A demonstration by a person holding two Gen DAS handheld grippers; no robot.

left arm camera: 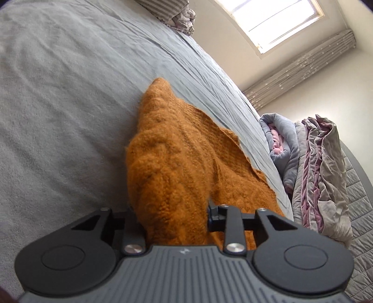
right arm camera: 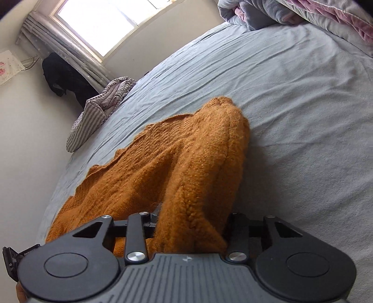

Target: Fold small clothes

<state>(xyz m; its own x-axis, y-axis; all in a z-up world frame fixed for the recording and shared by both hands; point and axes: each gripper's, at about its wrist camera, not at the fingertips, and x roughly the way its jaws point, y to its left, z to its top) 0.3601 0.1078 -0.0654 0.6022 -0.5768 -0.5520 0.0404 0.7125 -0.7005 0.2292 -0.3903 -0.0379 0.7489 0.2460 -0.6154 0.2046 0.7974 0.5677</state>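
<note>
Both tools were clamped on the same garment: a fuzzy, rust-orange knitted sweater (left arm camera: 177, 158) lying on the bed.

The left gripper (left arm camera: 172, 216) had a thick bunch of the knit pinched between its black fingers. From its camera the wool rose in a ridge from the jaws and sloped away to a point on the sheet. The right gripper (right arm camera: 191, 221) held a matching bunch of the sweater (right arm camera: 186, 163), the fabric bulging up and out of its jaws.

My reading: each had taken one corner or edge, so that the piece could be lifted and carried over evenly as a fold. The far part of the sweater lay flat on the bed and was anchored there by its own weight. That flat part would serve as the base of the fold. Which part of the garment each tool held, I could not tell.

The surface was a pale grey-blue bed sheet (left arm camera: 70, 93), soft and lightly creased. It would give under pressure.

Room notes:
- A bright window (right arm camera: 100, 21) with a pleated grey curtain (right arm camera: 70, 53) beside it.
- A striped grey-and-white cloth (right arm camera: 98, 109) crumpled at one edge of the bed.
- A heap of grey and pink quilted bedding (left arm camera: 319, 167) piled at the other edge.
- Something dark hung below the window; I could not make out what it was.
</note>
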